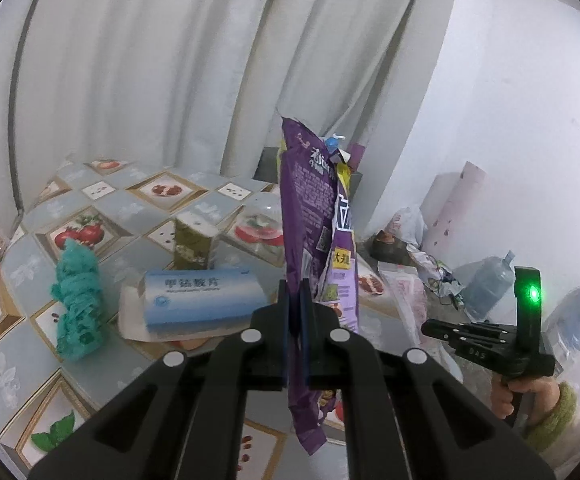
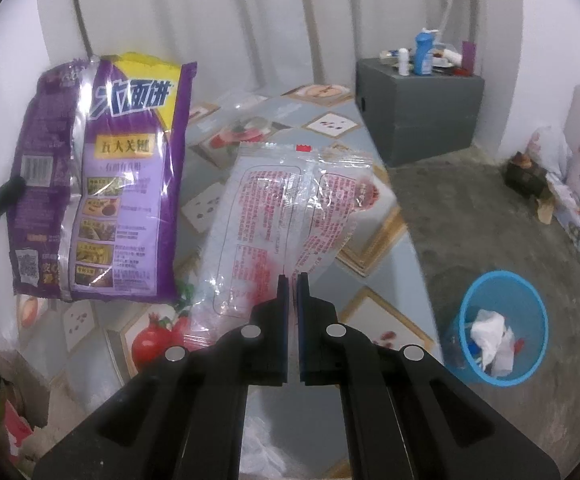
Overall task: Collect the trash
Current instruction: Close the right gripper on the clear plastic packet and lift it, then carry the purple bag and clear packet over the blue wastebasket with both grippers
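Trash is partly collected: the blue bin [image 2: 504,330] on the floor beside the worktop [image 1: 17,376] already holds crumpled paper. On the worktop remain a blue box [image 1: 203,300] and teal rag [image 1: 77,300]. Above it, the left tool [image 1: 294,300] clamps a purple bag [image 1: 310,216]; the right tool [image 2: 293,286] pinches a clear wrapper [image 2: 273,216].

Pale pleated white curtains [image 1: 161,64] hang behind the counter [image 1: 29,344], which wears a grey-blue oilcloth printed with fruit tiles. A dark grey box cabinet [image 2: 418,108] stands against the white wall [image 1: 522,80], on rough grey concrete floor [image 2: 474,216].
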`<state>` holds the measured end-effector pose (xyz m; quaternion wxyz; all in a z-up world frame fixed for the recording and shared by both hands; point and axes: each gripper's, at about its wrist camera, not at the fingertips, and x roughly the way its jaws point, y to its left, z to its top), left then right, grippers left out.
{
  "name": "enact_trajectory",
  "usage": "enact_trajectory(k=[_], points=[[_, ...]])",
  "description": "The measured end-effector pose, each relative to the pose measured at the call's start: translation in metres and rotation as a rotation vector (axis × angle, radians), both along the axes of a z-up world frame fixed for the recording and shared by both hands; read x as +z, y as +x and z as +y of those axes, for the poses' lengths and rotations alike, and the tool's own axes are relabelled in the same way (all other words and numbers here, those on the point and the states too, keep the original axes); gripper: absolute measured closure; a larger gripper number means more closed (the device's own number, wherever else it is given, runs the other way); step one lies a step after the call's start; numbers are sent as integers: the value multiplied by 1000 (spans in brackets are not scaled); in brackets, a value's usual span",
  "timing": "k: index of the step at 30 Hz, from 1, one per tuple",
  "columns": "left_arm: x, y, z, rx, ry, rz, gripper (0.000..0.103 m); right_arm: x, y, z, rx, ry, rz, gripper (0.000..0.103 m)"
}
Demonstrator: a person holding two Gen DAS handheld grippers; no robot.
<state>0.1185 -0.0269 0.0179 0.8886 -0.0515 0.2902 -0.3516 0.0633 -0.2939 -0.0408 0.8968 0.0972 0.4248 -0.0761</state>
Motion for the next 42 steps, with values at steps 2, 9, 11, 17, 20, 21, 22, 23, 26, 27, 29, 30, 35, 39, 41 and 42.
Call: enact_trajectory(k=[2, 9, 11, 17, 20, 21, 22, 23, 26, 27, 29, 30, 35, 39, 41, 42], points=[[3, -3, -6, -9, 4, -10, 99, 4, -7, -5, -16, 4, -11, 101], [16, -10, -29, -63, 7, -43, 99, 21, -31, -23, -85, 3, -63, 101], [22, -11, -38, -84, 1, -55, 99, 27, -39, -31, -114, 0, -82, 101], [42, -16, -76, -171, -12, -97, 99, 40, -72, -62, -217, -6, -130, 101], [50, -19, -102, -224, -5, -119, 99, 40, -90, -79, -279, 0, -143, 101], [53, -20, -115, -251, 0, -128, 99, 38, -98, -88, -308, 7, -146, 101], [54, -19, -123, -266, 4, -134, 99, 37, -103, -95, -328, 11, -147, 101], [56, -20, -137, -292, 13, -143, 99, 35, -108, -101, -350, 15, -147, 101], [59, -22, -173, -360, 34, -158, 99, 27, -127, -125, -430, 31, -146, 101], [59, -22, -182, -378, 41, -164, 99, 25, -131, -130, -449, 35, -147, 101], [58, -23, -209, -424, 64, -175, 99, 20, -144, -145, -501, 48, -149, 101], [56, -23, -226, -452, 77, -173, 99, 15, -151, -155, -532, 61, -148, 101], [31, -21, -315, -566, 182, -144, 99, -11, -167, -189, -633, 132, -130, 101], [-3, -20, -384, -633, 313, -112, 99, -43, -171, -217, -701, 197, -86, 100], [-28, -21, -422, -666, 402, -108, 99, -57, -173, -229, -725, 230, -63, 100], [-41, -20, -440, -680, 452, -110, 99, -70, -171, -237, -743, 251, -45, 100]])
